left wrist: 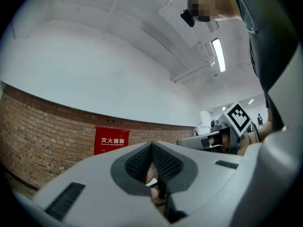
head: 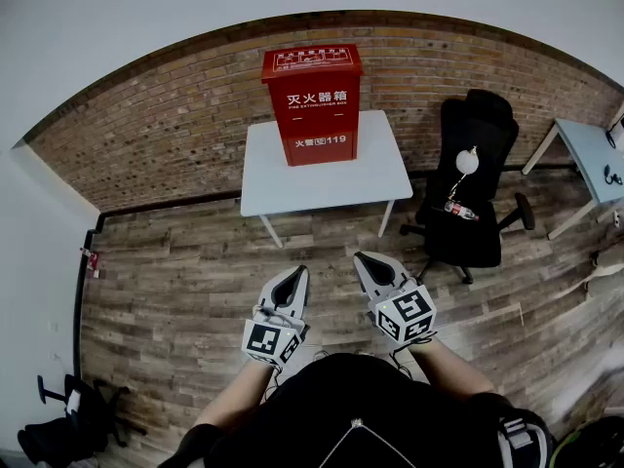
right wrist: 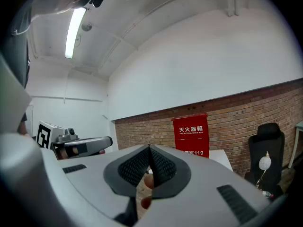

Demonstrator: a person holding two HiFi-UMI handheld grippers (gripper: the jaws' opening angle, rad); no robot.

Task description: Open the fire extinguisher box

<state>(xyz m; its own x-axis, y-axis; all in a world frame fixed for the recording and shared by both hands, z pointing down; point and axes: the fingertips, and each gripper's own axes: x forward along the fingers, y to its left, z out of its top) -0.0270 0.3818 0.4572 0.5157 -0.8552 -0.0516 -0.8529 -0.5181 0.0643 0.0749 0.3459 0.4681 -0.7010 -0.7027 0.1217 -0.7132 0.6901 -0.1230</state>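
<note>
Fire extinguisher box (head: 312,105) stands closed on a white table (head: 283,181), well ahead of both tongs and roughly midway between them. Left gripper (head: 295,275): jaws pressed together, holding nothing. Right gripper (head: 364,258): likewise pressed together, empty.

A red fire extinguisher box (head: 312,105) stands on a white table (head: 292,185) against the brick wall (head: 175,125).
</note>
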